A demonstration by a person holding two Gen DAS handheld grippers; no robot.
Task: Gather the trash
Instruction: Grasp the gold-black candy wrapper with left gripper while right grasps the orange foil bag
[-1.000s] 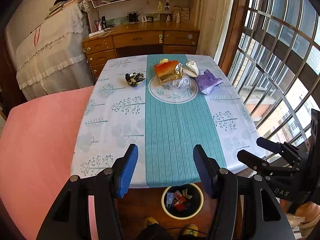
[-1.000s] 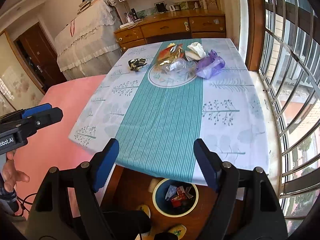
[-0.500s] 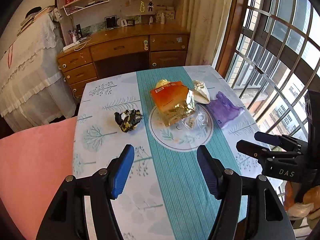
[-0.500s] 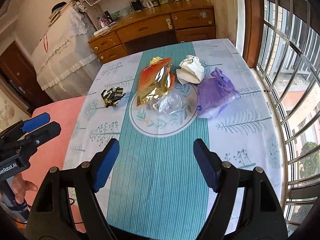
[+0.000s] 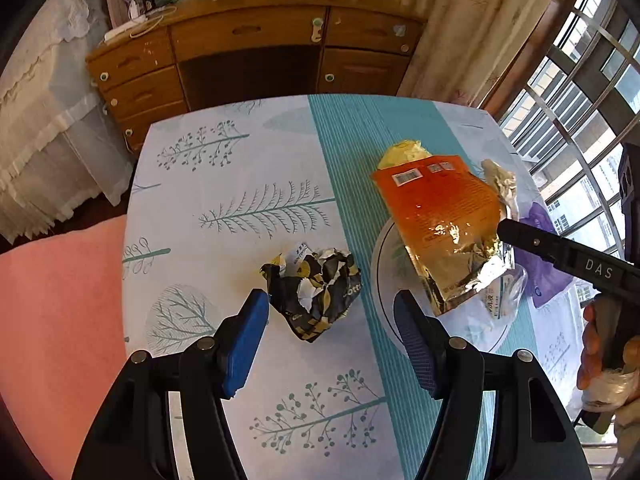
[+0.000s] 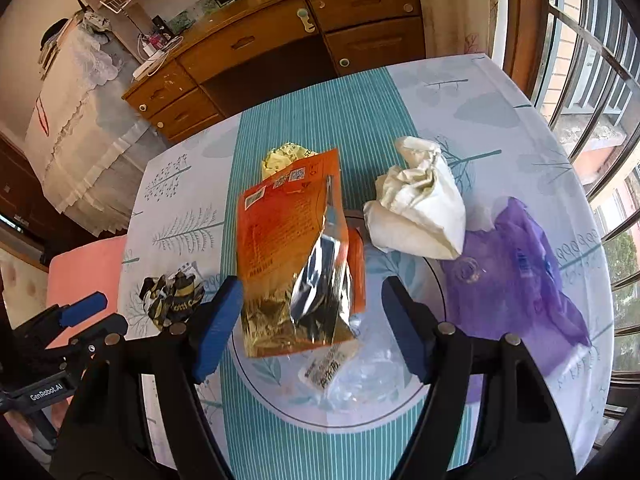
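A crumpled black-and-gold wrapper [image 5: 316, 292] lies on the tablecloth, just ahead of and between the blue pads of my left gripper [image 5: 330, 312], which is open and not touching it. My right gripper [image 6: 312, 296] hovers over an orange and gold foil bag [image 6: 292, 240]. Its jaws are closing, the bag's torn end sits between them, and the pads do not press on it. Around the bag lie a yellow wrapper [image 6: 284, 156], a clear plastic wrapper [image 6: 352, 372], a white crumpled paper [image 6: 420, 208] and a purple plastic bag [image 6: 516, 272].
The table [image 5: 240, 160] wears a tree-print cloth with a teal stripe and a round printed ring. A wooden desk [image 5: 248, 40] stands behind it, a pink padded surface [image 5: 60, 300] to its left, a barred window [image 6: 592, 60] to its right. A hand [image 5: 600, 344] holds the right gripper.
Both grippers have travelled forward over the table and dropped toward the trash pile. The bin below the near table edge has left view. The right jaws have narrowed slightly.
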